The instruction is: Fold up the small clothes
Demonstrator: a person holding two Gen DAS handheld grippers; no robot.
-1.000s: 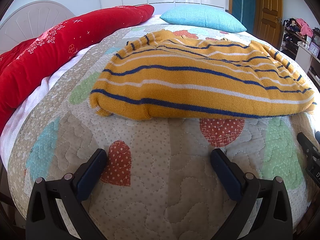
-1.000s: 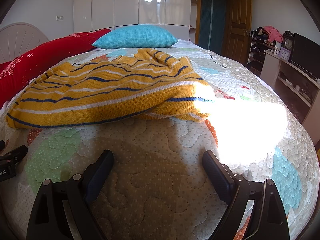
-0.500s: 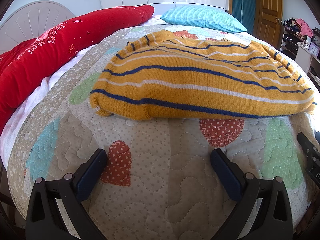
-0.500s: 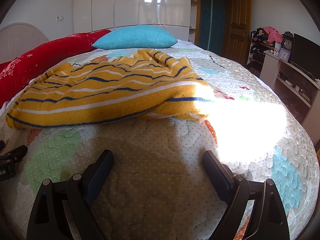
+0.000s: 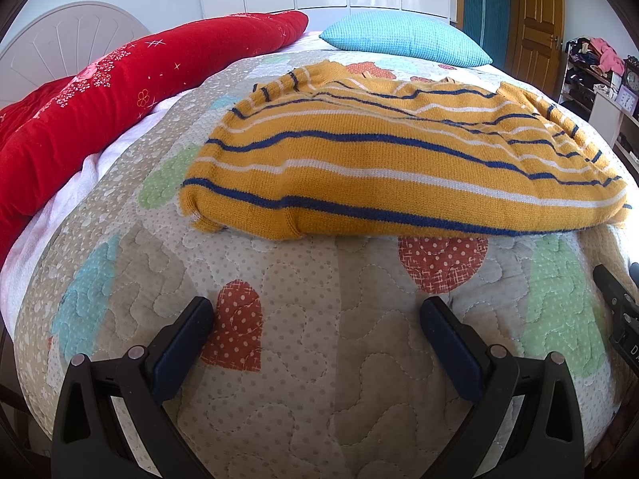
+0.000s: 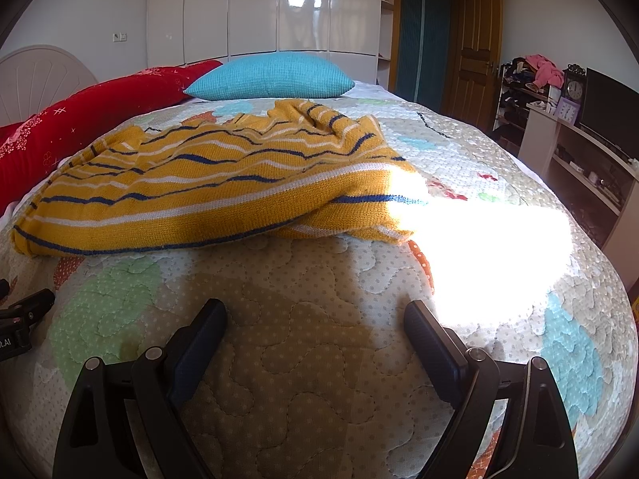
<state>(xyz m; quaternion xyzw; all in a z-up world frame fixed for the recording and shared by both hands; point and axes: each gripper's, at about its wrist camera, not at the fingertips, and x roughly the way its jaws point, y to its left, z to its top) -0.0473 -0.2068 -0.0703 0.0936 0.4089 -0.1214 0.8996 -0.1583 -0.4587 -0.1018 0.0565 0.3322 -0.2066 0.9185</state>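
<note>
A yellow knit sweater with blue and white stripes (image 5: pixel 391 167) lies loosely folded across the patchwork quilt (image 5: pixel 311 359); it also shows in the right wrist view (image 6: pixel 215 195). My left gripper (image 5: pixel 315 319) is open and empty, above the quilt just short of the sweater's near edge. My right gripper (image 6: pixel 315 319) is open and empty, also short of the sweater's near edge. The right gripper shows at the right edge of the left wrist view (image 5: pixel 619 303); the left gripper shows at the left edge of the right wrist view (image 6: pixel 24 319).
A long red bolster (image 5: pixel 100 99) lies along the bed's left side. A blue pillow (image 6: pixel 271 78) sits at the far end. A bright sun patch (image 6: pixel 479 247) falls on the quilt at right. A shelf unit with a clock (image 6: pixel 575 92) stands to the right of the bed.
</note>
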